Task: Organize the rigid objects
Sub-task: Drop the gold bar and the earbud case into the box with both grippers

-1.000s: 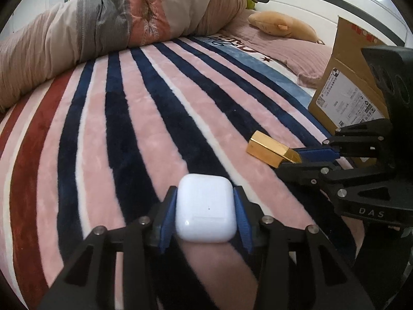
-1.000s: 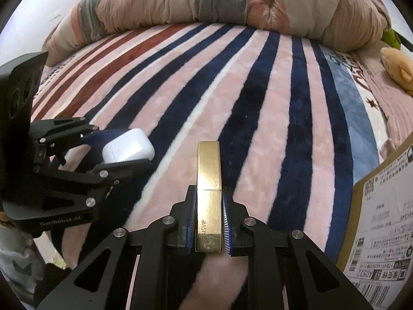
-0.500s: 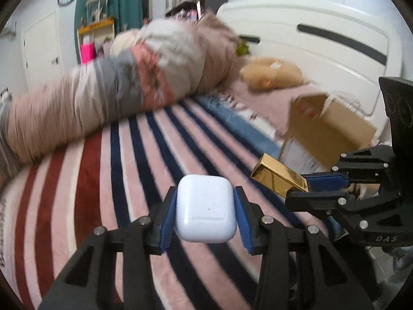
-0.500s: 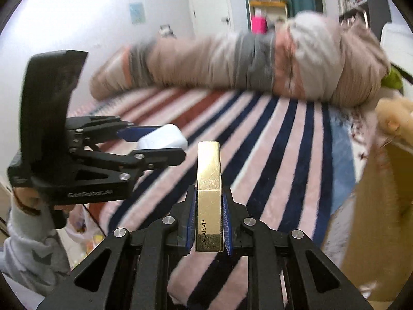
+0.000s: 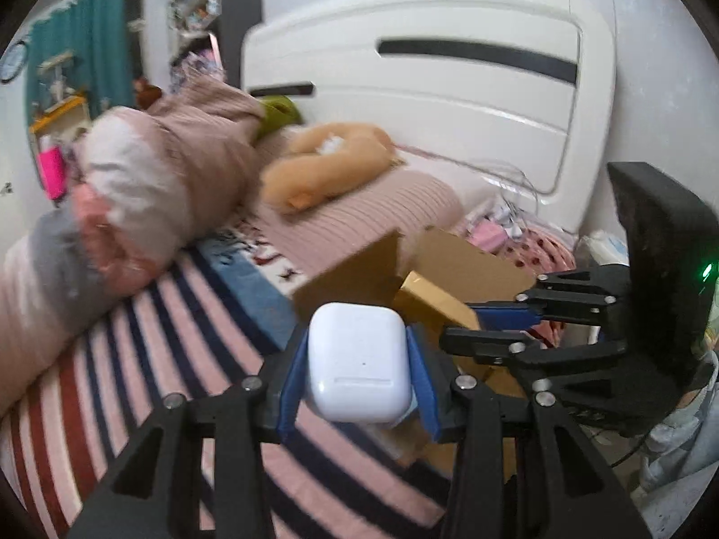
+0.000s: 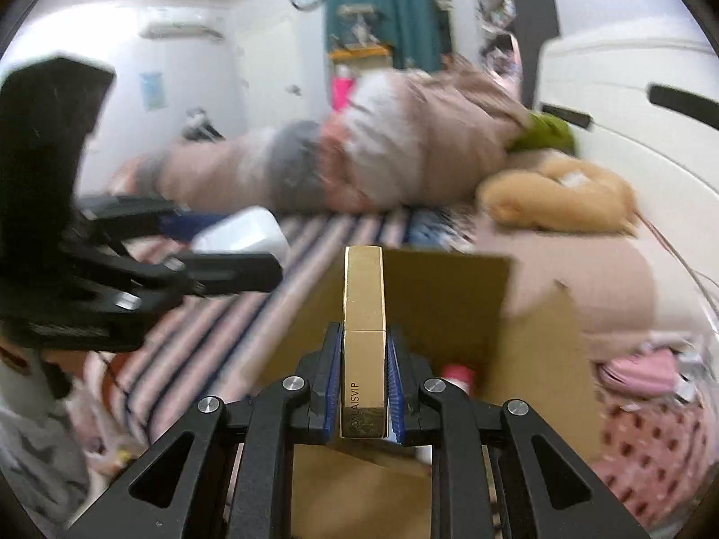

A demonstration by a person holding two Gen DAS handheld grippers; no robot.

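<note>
Above the striped blanket point(image 5: 148, 359), at left: left gripper point(image 5: 357, 370) clamped on a white earbud case point(image 5: 357, 361), held in the air just beside the cardboard box point(image 5: 467, 260). Further right: right gripper point(image 6: 363, 386) clamped on a gold bar point(image 6: 364, 328), raised over the open box, near a tan plush toy point(image 6: 557, 200).

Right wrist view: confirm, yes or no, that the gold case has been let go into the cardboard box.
No, the right gripper is shut on the gold case, holding it above the open cardboard box.
</note>
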